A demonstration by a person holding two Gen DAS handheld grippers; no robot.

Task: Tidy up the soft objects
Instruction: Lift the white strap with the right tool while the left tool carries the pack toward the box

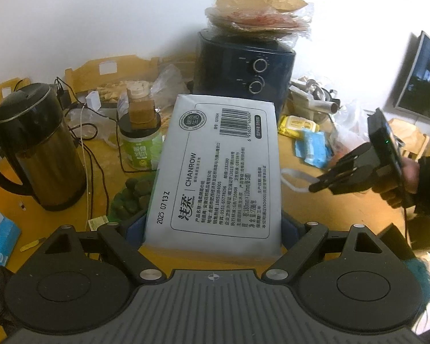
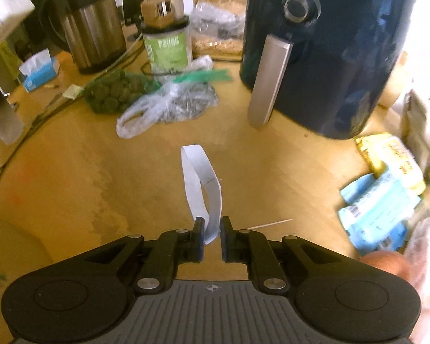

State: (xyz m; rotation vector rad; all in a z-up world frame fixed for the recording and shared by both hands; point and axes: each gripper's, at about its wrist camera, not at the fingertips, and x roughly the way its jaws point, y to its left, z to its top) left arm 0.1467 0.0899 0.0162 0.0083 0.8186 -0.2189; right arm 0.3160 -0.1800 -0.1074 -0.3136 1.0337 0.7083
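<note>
White tissue pack (image 1: pixel 215 169), one strap loop (image 2: pixel 202 189), two grippers

Both views have heavy fisheye bend with dark corners. The left wrist one is blown out white across the wall (image 1: pixel 100 14) up top and right, though the pack's print stays sharp. The right wrist one is warmer, blocky and smeared at the right edge, with glare on the air fryer (image 2: pixel 344 57).
</note>
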